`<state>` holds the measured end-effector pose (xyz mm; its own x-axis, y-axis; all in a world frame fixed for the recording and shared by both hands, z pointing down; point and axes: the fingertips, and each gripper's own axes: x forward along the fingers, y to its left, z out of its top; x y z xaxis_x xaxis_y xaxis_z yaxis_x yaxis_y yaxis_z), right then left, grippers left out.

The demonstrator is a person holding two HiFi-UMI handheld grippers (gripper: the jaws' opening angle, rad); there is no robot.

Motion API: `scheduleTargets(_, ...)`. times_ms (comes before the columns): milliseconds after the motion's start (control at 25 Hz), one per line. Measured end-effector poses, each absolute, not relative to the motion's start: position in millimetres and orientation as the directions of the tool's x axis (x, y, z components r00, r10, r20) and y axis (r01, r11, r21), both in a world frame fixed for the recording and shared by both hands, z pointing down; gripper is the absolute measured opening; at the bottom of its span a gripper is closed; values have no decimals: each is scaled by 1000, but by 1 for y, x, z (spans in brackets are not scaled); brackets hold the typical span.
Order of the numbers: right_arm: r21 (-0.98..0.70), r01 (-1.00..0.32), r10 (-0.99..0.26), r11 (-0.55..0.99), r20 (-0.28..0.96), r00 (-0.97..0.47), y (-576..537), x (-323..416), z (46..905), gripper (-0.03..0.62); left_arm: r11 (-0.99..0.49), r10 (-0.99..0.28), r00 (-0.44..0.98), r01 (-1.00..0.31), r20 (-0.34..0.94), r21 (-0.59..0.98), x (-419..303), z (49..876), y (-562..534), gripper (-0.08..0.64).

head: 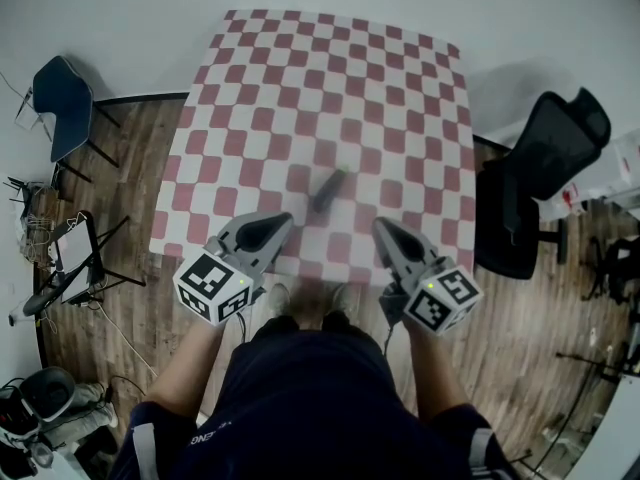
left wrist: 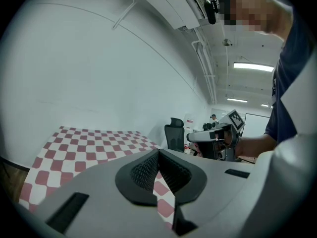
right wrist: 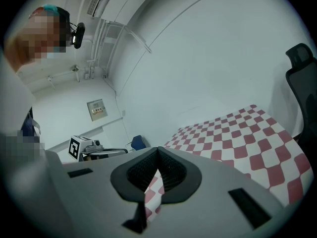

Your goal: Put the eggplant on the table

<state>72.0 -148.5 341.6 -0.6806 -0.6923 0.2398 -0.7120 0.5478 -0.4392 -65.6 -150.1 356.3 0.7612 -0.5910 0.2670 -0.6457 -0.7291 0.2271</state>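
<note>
A dark eggplant lies on the red-and-white checkered table, a little in front of the table's middle. Both grippers hover over the near table edge, short of the eggplant. My left gripper is to its lower left, my right gripper to its lower right. In the left gripper view the jaws meet at their tips with nothing between them. The right gripper's jaws stand the same way, shut and empty. Neither gripper view shows the eggplant.
A black office chair stands at the table's right side. A blue chair is at the far left, and a stand with cables is on the wooden floor to the left. The person's legs are below the near table edge.
</note>
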Motion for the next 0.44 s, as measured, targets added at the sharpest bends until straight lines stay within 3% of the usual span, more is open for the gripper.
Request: scheduleTargets(440, -444, -710, -691, 546, 241, -682, -148, 74, 340, 15, -733, -587, 765, -641, 266, 227, -61, 354, -152, 26)
